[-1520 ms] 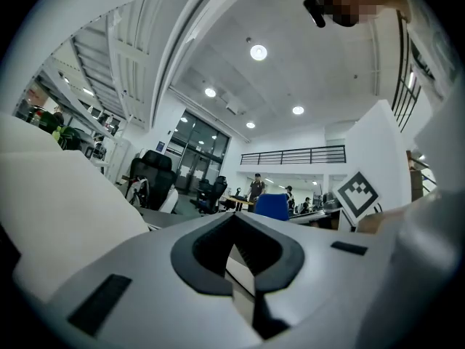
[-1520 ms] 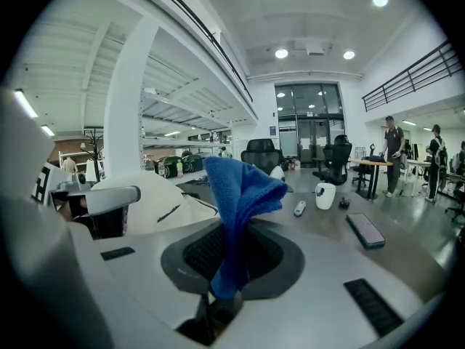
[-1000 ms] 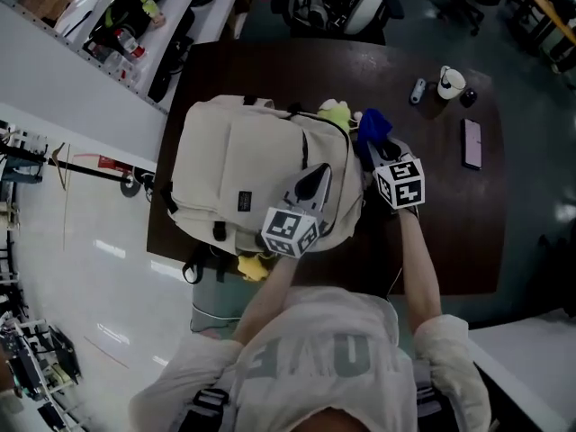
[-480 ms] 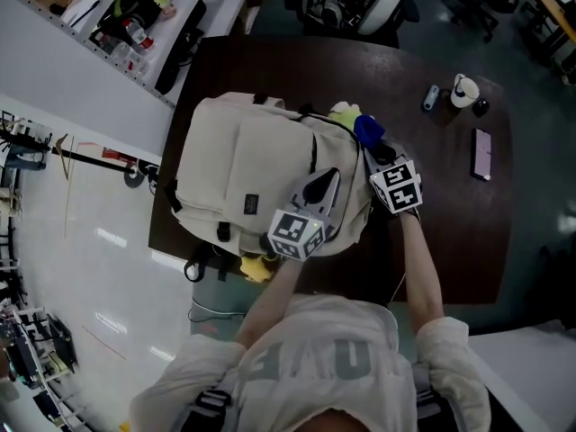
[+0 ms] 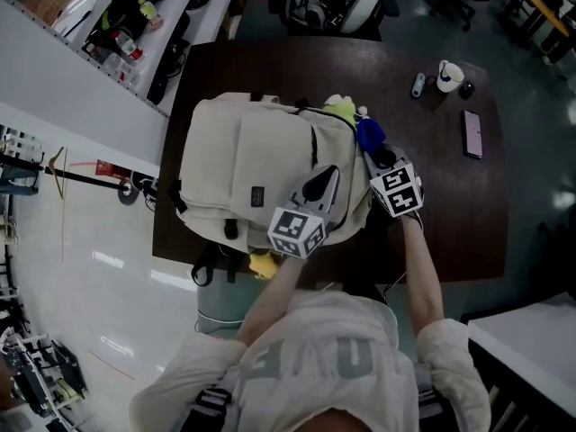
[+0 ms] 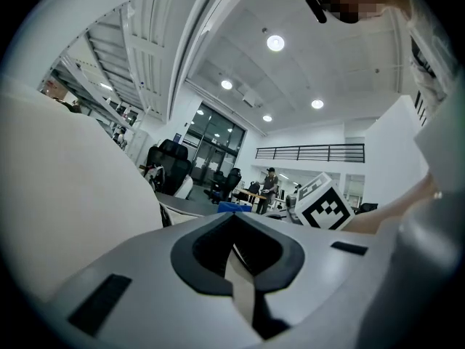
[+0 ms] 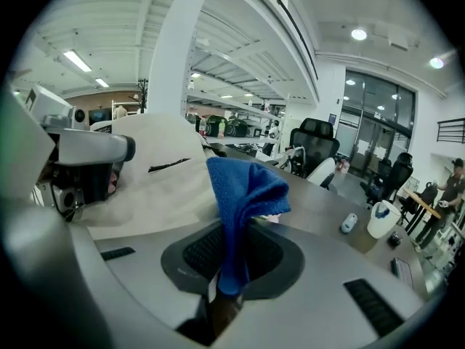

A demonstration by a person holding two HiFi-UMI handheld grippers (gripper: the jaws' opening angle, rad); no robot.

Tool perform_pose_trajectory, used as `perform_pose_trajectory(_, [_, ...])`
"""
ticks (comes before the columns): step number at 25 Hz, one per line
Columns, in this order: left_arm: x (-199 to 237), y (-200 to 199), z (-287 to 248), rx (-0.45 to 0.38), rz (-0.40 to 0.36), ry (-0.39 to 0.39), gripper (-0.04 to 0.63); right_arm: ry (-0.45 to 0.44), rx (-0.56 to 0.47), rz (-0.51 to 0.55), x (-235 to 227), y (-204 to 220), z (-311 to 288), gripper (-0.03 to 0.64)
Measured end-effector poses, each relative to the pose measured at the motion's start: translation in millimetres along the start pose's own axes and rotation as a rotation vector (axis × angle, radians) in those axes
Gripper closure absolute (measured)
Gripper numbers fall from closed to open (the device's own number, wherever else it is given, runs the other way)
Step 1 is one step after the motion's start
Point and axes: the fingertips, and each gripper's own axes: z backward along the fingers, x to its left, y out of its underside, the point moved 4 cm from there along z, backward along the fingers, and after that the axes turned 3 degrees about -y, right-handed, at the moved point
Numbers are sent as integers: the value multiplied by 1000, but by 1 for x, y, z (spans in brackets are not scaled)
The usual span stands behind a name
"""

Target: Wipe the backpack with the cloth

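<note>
The dark bench point(image 5: 432, 214) lies under a cream backpack point(image 5: 243, 165), which is flat on its back. The left tongs point(image 5: 320, 181) rest on the backpack's front near its right edge, pressed together with nothing showing between them. The right tongs point(image 5: 376, 157) are just beside the backpack's right edge, pinching a blue cloth point(image 5: 369, 134) that hangs close by the backpack's upper right corner. A phone point(image 5: 472, 134) and a white cup point(image 5: 449, 77) sit well to the right of the backpack.
</note>
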Motion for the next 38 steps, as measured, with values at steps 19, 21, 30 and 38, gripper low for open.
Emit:
perform_pose_trajectory(19, [-35,9,87,-22,6,92,597,146,9,-109,98,38,90,574])
perform_pose_trajectory(21, [-44,10,99,-23,-6,82,597,145,-3,-128,110,42,99,574])
perform_pose_trajectory(30, [-66,31,144,5,-40,34,597,58,-18,-194,181,66,112,574])
perform_pose_trajectory(38, [-55,27,146,-4,-25,27,597,22,-30,-264,216,65,111,574])
